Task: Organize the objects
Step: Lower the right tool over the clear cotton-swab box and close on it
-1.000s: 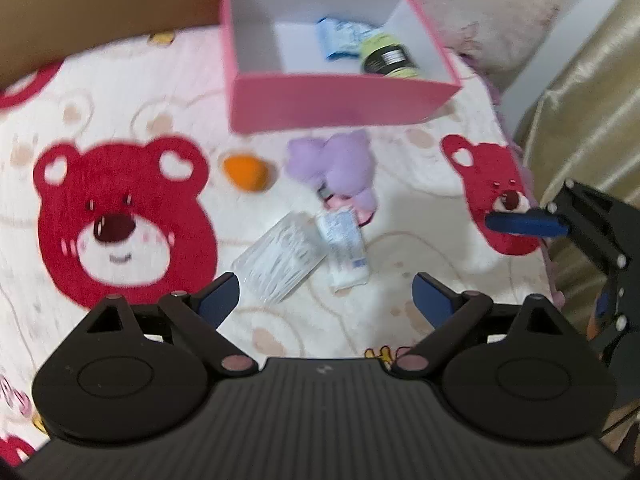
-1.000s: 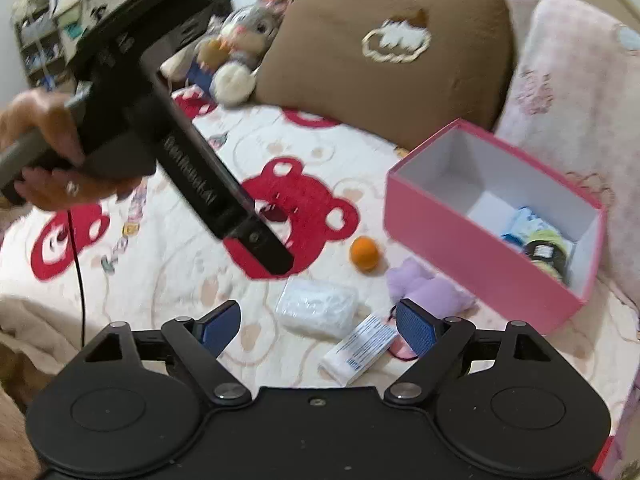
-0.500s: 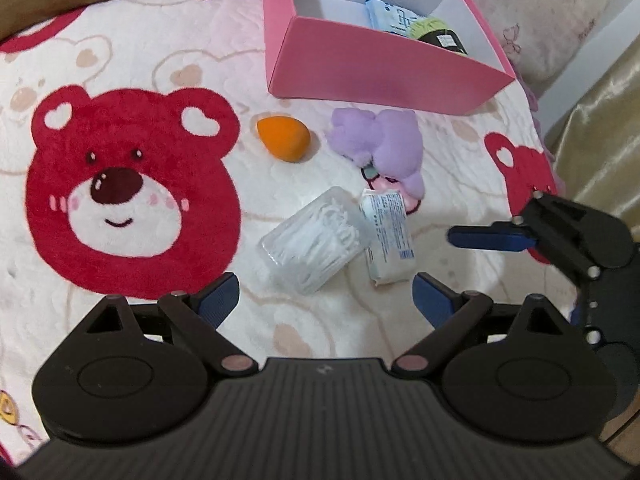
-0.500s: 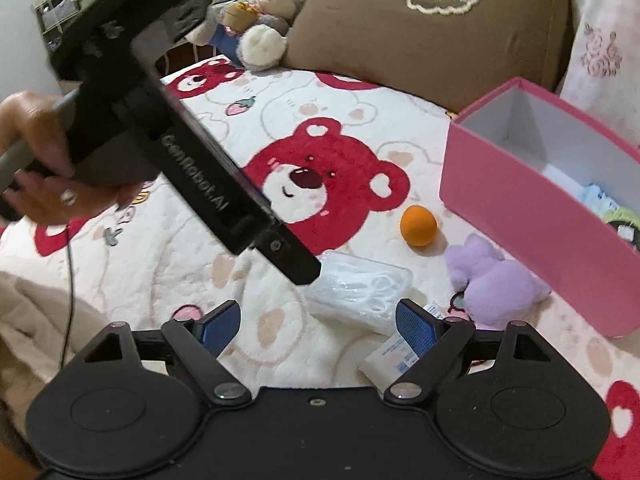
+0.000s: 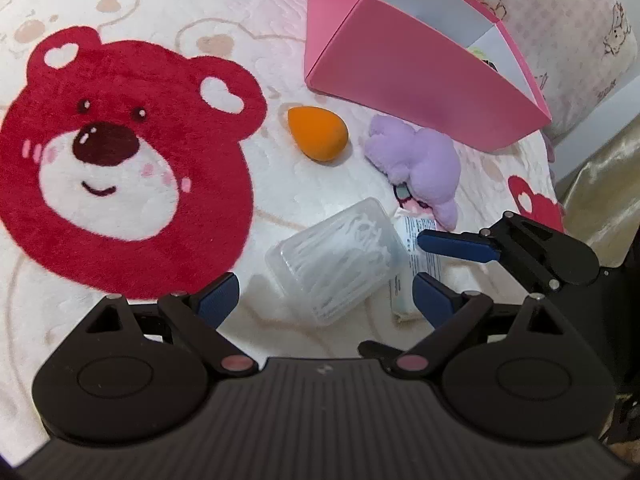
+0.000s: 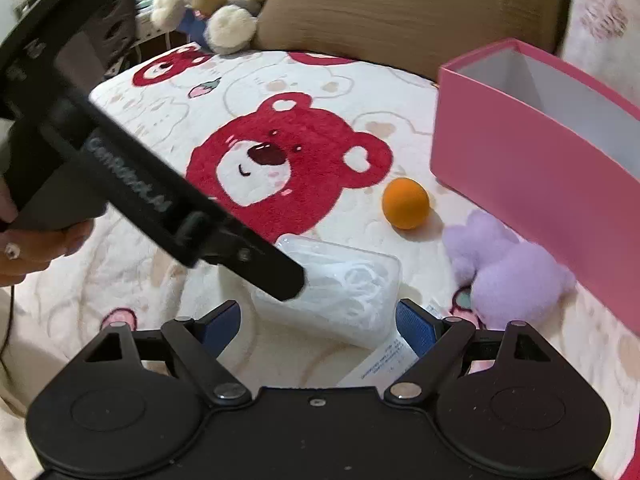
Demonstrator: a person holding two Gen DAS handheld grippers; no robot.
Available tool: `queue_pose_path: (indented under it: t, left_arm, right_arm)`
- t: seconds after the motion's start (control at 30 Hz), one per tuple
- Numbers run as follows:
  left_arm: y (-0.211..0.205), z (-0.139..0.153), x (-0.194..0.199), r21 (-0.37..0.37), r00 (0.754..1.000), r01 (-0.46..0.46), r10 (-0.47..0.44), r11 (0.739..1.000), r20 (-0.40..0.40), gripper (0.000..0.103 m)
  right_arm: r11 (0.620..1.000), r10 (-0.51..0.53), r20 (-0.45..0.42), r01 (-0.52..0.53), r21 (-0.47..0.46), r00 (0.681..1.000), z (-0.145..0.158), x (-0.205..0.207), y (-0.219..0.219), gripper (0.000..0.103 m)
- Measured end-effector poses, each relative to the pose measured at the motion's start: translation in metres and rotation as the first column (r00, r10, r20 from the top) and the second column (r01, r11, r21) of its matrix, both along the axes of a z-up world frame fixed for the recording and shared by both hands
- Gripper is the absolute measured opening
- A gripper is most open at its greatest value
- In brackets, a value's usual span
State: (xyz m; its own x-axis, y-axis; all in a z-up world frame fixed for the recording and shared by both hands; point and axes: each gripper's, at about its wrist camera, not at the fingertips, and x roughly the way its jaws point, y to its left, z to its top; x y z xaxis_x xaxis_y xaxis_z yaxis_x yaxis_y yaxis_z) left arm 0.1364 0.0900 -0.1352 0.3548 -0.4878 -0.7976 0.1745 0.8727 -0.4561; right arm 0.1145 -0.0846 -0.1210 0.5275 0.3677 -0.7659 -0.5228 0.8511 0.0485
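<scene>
A clear plastic box of cotton swabs [image 5: 338, 258] lies on the bear-print blanket, also in the right wrist view [image 6: 340, 292]. My left gripper [image 5: 326, 294] is open, its jaws straddling the near end of the box. My right gripper [image 6: 318, 320] is open just in front of the same box; one of its fingers [image 5: 456, 245] reaches in from the right over a white tube [image 5: 420, 268]. An orange sponge [image 5: 318, 133], a purple plush toy [image 5: 420, 158] and a pink box [image 5: 420, 64] lie beyond.
The pink box [image 6: 540, 160] stands open at the right with small items inside. A brown pillow [image 6: 400, 12] and stuffed animals [image 6: 224, 4] sit at the far end of the bed. The left tool's body [image 6: 140, 192] crosses the right wrist view. A curtain [image 5: 600, 184] hangs past the bed's right edge.
Both grippers have moved forward and down toward the cotton swab box. The right gripper's finger has come in over the white tube. Both stay open.
</scene>
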Motion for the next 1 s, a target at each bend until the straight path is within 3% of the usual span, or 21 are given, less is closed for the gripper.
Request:
queue_pose_path:
  t: [0.13,0.23,0.4,0.47,0.53,0.7,1.0]
  left_arm:
    - [-0.004,-0.011,0.004,-0.012,1.0,-0.002,0.002,1.0,-0.02,0.094]
    - [-0.009,-0.019,0.005,0.021,0.999,-0.01,0.011,1.0,-0.044,0.094]
    - [-0.013,-0.022,0.003,0.055,1.0,-0.025,0.025,0.998,0.006,0.09]
    - [-0.012,-0.025,0.003,0.038,0.999,-0.042,0.041,0.998,0.01,0.08]
    - [-0.008,-0.029,0.002,-0.017,0.997,-0.077,0.077,0.997,-0.013,0.063]
    - [-0.001,-0.032,0.003,-0.075,0.985,-0.168,0.163,0.983,-0.061,0.056]
    - [0.002,-0.035,-0.001,-0.106,0.977,-0.211,0.206,0.972,-0.061,0.055]
  right_arm:
    - [1.0,-0.025,-0.004,0.025,0.006,1.0,-0.009,0.007,-0.006,0.088]
    - [0.998,-0.058,-0.008,0.058,0.024,0.998,-0.017,0.013,-0.011,0.089]
    - [0.992,-0.08,-0.011,0.08,0.1,0.997,-0.023,0.018,-0.014,0.094]
    - [0.99,-0.074,-0.03,0.077,0.114,0.997,-0.027,0.019,-0.011,0.095]
    - [0.993,-0.069,-0.023,0.071,0.097,0.997,-0.029,0.019,-0.007,0.095]
    - [0.995,-0.063,-0.005,0.064,0.073,0.998,-0.035,0.018,-0.003,0.096]
    - [0.996,-0.083,0.0,0.083,0.033,0.997,-0.038,0.015,0.003,0.095]
